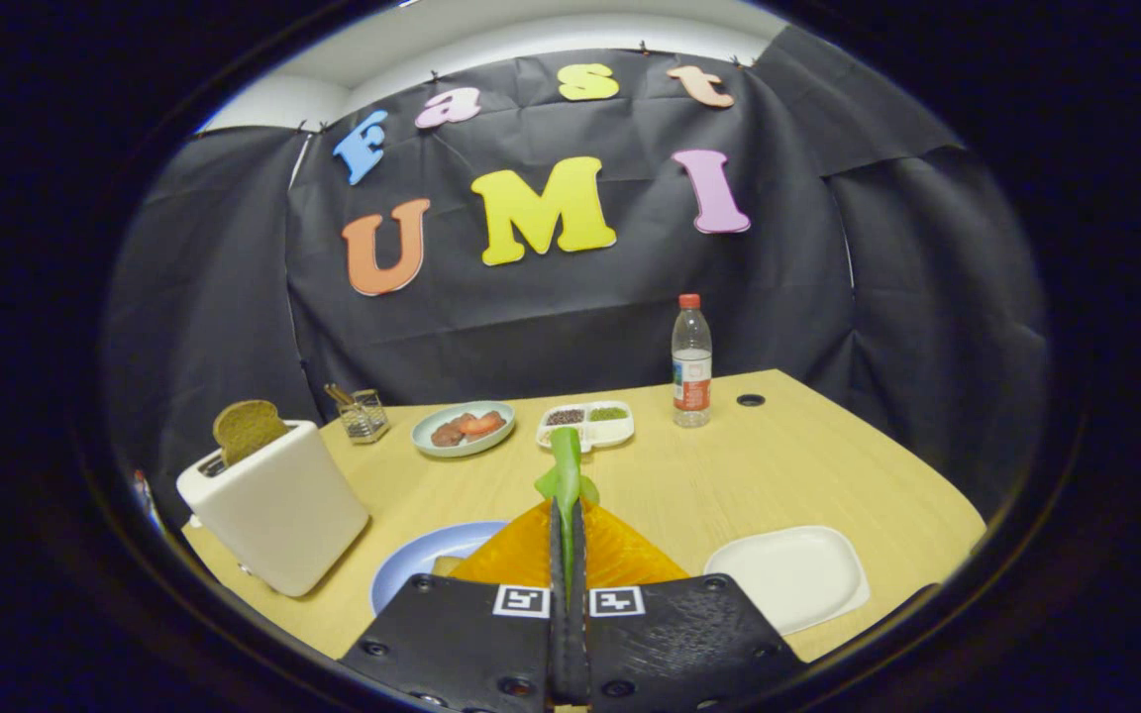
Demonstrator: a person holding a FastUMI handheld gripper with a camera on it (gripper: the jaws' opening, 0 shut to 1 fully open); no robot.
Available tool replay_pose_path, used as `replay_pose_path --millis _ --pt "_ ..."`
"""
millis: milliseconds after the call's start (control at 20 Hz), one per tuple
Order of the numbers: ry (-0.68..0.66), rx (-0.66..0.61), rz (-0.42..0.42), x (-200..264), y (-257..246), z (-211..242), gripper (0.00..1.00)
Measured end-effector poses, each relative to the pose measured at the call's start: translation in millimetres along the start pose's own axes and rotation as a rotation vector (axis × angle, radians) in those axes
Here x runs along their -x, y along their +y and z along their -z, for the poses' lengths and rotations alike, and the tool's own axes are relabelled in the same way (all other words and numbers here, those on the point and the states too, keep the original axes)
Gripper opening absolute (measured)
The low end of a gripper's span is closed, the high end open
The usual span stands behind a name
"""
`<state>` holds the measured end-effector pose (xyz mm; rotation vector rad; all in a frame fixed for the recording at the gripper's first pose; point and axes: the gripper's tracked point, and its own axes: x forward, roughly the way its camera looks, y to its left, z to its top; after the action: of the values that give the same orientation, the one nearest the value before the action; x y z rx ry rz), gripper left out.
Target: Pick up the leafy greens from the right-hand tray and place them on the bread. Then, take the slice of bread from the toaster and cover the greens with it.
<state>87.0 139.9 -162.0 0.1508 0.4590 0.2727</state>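
Nearest, the claw (568, 515) was pinched nearly closed on the leafy greens (565, 467), held thinly above the blue plate (422, 564). A loosened pinch could have dropped them short of its bread. Left of the plate, the toaster (278, 510) kept its bread slice (246, 430).

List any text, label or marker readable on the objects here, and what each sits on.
Water bottle: the label is too small to read.
Gripper, shut on the leafy greens: two square black-and-white markers on its body, patterns rather than words.
Toaster, plates and trays: no text visible.
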Motion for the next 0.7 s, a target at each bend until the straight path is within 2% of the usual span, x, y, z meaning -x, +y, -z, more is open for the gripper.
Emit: replay_pose_path --millis 250,400,600,700 --pt "0.013 0.052 0.034 -12.3 22.3 18.9 0.0" --pt "0.024 0.043 0.0 -15.6 47.4 30.0 0.0" --pt "0.051 -0.035 -0.068 -19.5 76.0 42.4 0.0" --pt "0.067 -0.07 -0.105 -20.1 88.1 50.4 0.11"
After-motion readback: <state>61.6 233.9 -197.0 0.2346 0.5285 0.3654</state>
